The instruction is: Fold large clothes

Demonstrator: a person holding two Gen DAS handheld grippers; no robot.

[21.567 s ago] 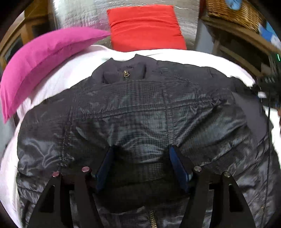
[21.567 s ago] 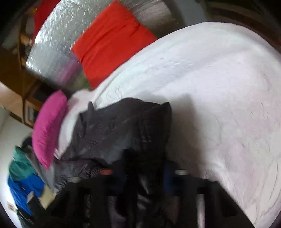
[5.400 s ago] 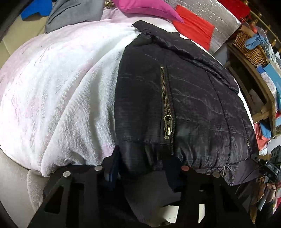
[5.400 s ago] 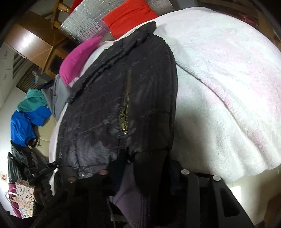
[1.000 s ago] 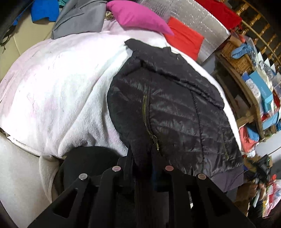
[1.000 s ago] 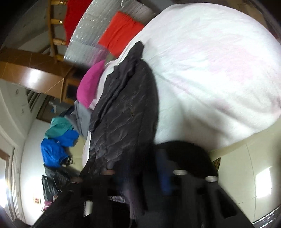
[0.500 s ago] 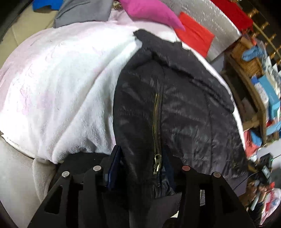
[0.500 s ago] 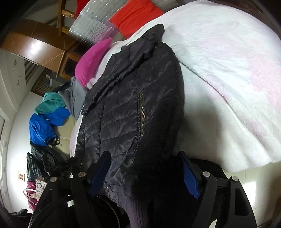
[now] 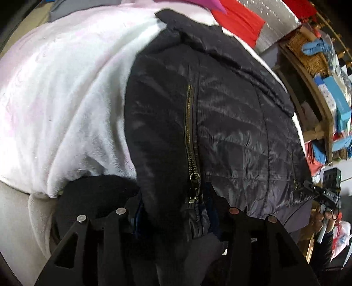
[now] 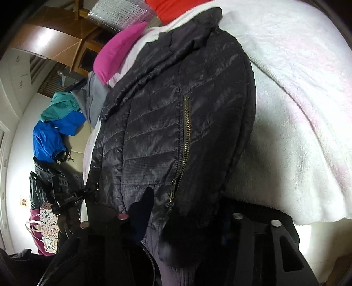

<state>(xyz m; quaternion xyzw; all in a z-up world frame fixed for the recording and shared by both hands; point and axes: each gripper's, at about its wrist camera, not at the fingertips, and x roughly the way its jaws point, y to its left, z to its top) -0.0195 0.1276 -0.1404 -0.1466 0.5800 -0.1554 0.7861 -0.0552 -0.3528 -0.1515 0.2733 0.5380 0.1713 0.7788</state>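
Observation:
A black quilted jacket (image 9: 231,110) lies folded lengthwise on a white fleece bed cover (image 9: 66,88), collar at the far end and its brass zipper (image 9: 190,132) facing up. My left gripper (image 9: 173,206) is at one end of the near hem, which hangs over the bed's edge. It grips a thick bunch of hem beside the zipper pull, and the cloth fills the gap between its blue pads. In the right wrist view the same jacket (image 10: 165,110) fills the middle. My right gripper (image 10: 182,211) is at the hem's other end, its jaws closing on that cloth with the far pad hidden.
A pink pillow (image 10: 118,50) and a red cushion (image 9: 239,19) lie beyond the collar. Cluttered wooden shelves (image 9: 319,77) stand on one side of the bed. On the other side are a grey garment (image 10: 94,99) and a blue-and-teal pile (image 10: 55,123).
The left jaws went from a tight pinch on the lifted hem to a wider hold, and the jacket sank flatter onto the bed. The right gripper swung in over the hem and its jaws narrowed.

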